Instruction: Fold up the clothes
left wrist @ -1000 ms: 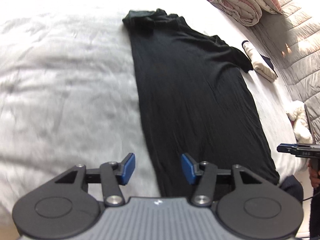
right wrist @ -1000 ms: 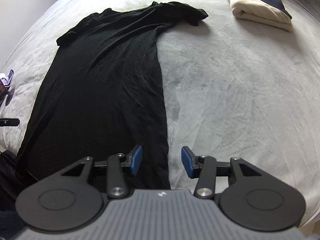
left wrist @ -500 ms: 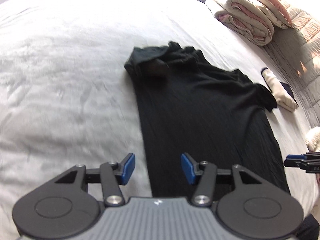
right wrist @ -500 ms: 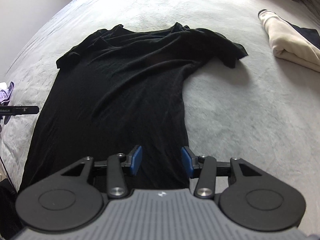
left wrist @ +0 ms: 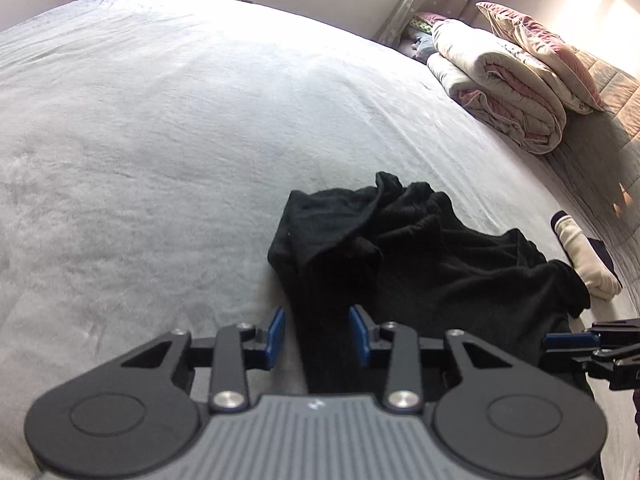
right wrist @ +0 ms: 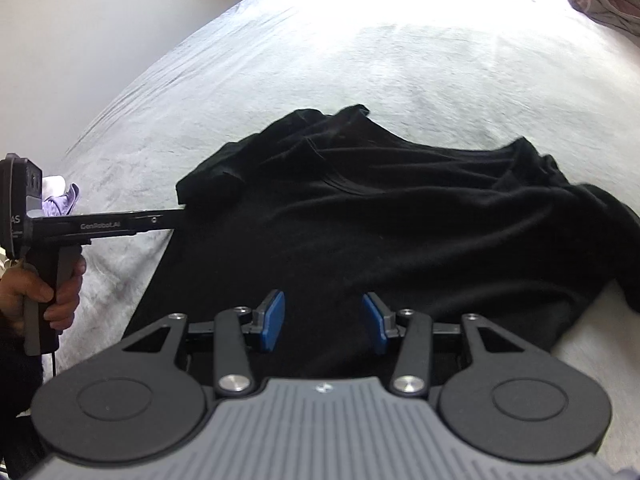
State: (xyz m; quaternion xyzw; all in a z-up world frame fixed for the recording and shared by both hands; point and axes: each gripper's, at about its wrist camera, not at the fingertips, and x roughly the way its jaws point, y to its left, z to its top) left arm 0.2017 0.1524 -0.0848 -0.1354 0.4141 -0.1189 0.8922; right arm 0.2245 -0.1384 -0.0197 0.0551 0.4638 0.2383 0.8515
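Observation:
A black T-shirt (left wrist: 420,256) lies spread on the grey bed, collar end away from me; it also shows in the right wrist view (right wrist: 400,232). My left gripper (left wrist: 316,334) is open, low over the shirt's left edge, with a strip of black cloth between its blue pads. It shows from the side in the right wrist view (right wrist: 176,216), tips at the left sleeve. My right gripper (right wrist: 323,320) is open, low over the shirt's body; it appears at the right edge of the left wrist view (left wrist: 560,340).
The grey bed cover (left wrist: 160,140) stretches wide around the shirt. A rolled quilt (left wrist: 504,92) and pillow (left wrist: 540,40) lie at the far right. A folded cream garment (left wrist: 584,256) lies right of the shirt. A lilac item (right wrist: 60,204) sits at the bed's left edge.
Both grippers have moved forward along the shirt toward its collar end and dropped lower. The sleeves and collar now sit close ahead. Both stay open.

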